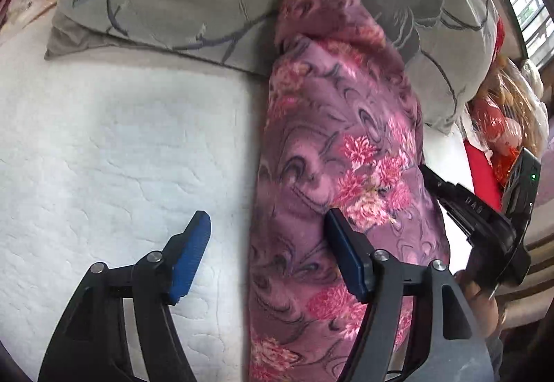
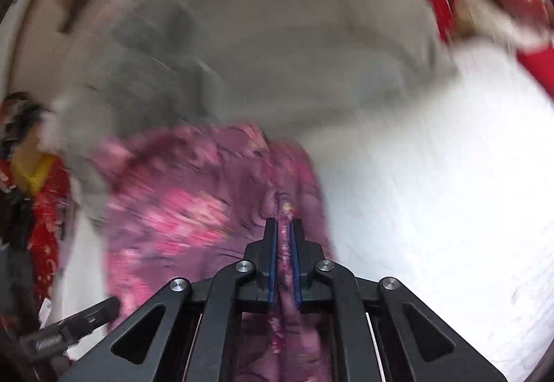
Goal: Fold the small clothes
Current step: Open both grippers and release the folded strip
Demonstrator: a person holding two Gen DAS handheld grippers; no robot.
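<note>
White quilt (image 1: 104,139): right gripper's (image 2: 284,226) fingers pinch purple garment (image 2: 194,209).

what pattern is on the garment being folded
Purple garment with pink flowers and dark swirls; clearest in the left wrist view.

the left tool (image 1: 266,243) has black plastic arms with triangular cut-outs, round silver screws at the pivots and flat blue ribbed pads (image 1: 190,260) on its fingers. the right tool (image 2: 284,236) is built the same: black linkage, silver screws, thin blue pads. seen from the left wrist, its black body shows raised lettering and a small green light.
</note>
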